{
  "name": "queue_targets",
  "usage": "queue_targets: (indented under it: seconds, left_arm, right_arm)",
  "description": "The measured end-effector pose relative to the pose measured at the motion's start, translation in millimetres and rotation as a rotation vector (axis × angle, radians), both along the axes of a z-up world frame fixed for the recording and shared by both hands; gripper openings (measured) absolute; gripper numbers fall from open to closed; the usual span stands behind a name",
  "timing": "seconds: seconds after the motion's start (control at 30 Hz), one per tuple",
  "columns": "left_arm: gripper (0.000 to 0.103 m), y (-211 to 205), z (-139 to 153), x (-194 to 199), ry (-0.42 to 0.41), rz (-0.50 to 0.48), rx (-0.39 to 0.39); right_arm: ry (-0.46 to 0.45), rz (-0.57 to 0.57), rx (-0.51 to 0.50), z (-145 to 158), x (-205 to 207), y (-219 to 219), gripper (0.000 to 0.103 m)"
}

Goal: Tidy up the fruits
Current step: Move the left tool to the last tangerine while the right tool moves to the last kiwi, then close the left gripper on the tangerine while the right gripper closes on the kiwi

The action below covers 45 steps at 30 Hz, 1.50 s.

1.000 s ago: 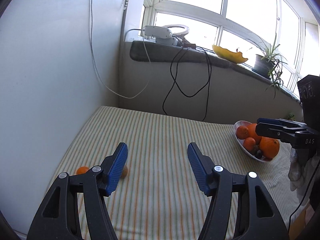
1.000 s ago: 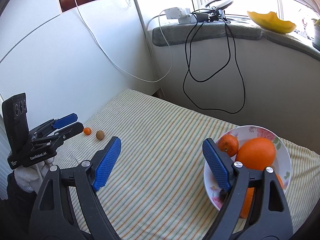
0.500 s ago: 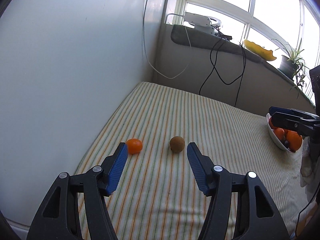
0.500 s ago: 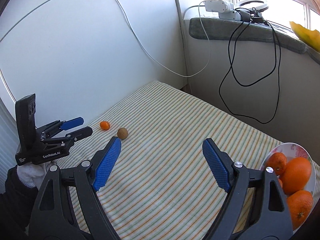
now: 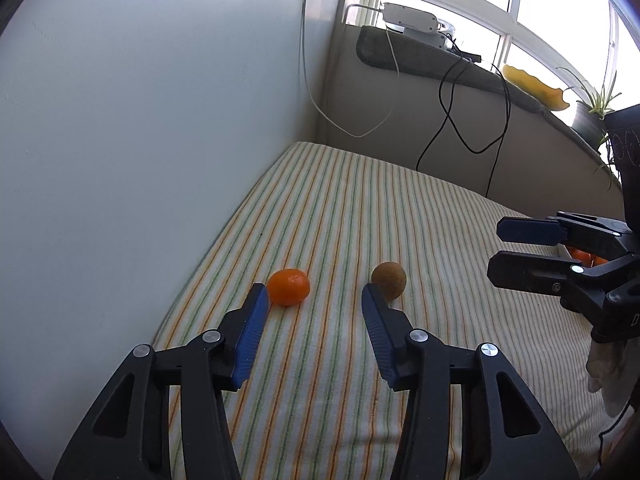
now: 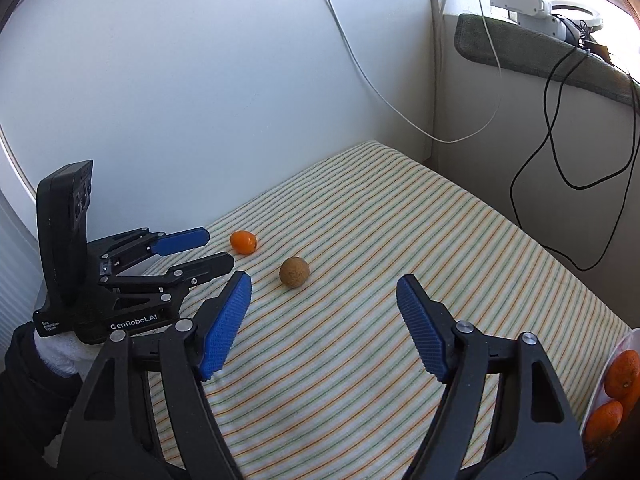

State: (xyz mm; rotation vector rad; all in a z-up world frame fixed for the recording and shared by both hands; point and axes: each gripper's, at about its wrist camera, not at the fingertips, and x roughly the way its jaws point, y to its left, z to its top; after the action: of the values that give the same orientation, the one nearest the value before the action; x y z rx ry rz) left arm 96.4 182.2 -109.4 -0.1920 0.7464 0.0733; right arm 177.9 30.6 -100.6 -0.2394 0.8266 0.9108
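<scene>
A small orange fruit (image 5: 288, 286) (image 6: 243, 241) and a round brown fruit (image 5: 389, 280) (image 6: 294, 272) lie side by side on the striped cloth (image 5: 360, 232) near the white wall. My left gripper (image 5: 312, 294) hovers just short of them, its jaws closing with nothing between them; its left pad sits beside the orange fruit. My right gripper (image 6: 324, 286) is a little behind the brown fruit, its jaws also closing and holding nothing. The bowl of oranges (image 6: 618, 376) shows at the right edge of the right wrist view.
The white wall (image 5: 140, 120) borders the cloth on the left. A sill (image 5: 440, 60) at the back carries a white device, a yellow dish and a plant, with black and white cables hanging down. A white-gloved hand (image 6: 56, 354) holds the left gripper.
Both grippers swung left from the bowl toward the two loose fruits and came lower. Both pairs of jaws have narrowed. The fruits have not moved.
</scene>
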Motion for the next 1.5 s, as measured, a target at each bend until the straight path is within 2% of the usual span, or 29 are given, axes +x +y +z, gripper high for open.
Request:
queue_targets:
  seconds: [0.3, 0.93, 1.2, 1.5]
  left_arm:
    - [0.043, 13.0, -10.6, 6.0, 0.021, 0.013, -0.012]
    - [0.034, 11.7, -23.9, 26.4, 0.071, 0.010, -0.016]
    - [0.027, 13.8, -26.5, 27.3, 0.080, 0.009, -0.008]
    - [0.026, 12.3, -16.7, 20.2, 0.048, 0.012, 0.006]
  right_arm:
    - [0.023, 0.061, -0.067, -28.2, 6.5, 33.3, 0.054]
    - [0.050, 0.088, -0.111, -50.3, 13.8, 59.9, 0.043]
    - [0.063, 0.089, -0.118, -57.7, 16.0, 68.8, 0.028]
    - [0.052, 0.073, -0.101, -51.4, 10.2, 62.1, 0.027]
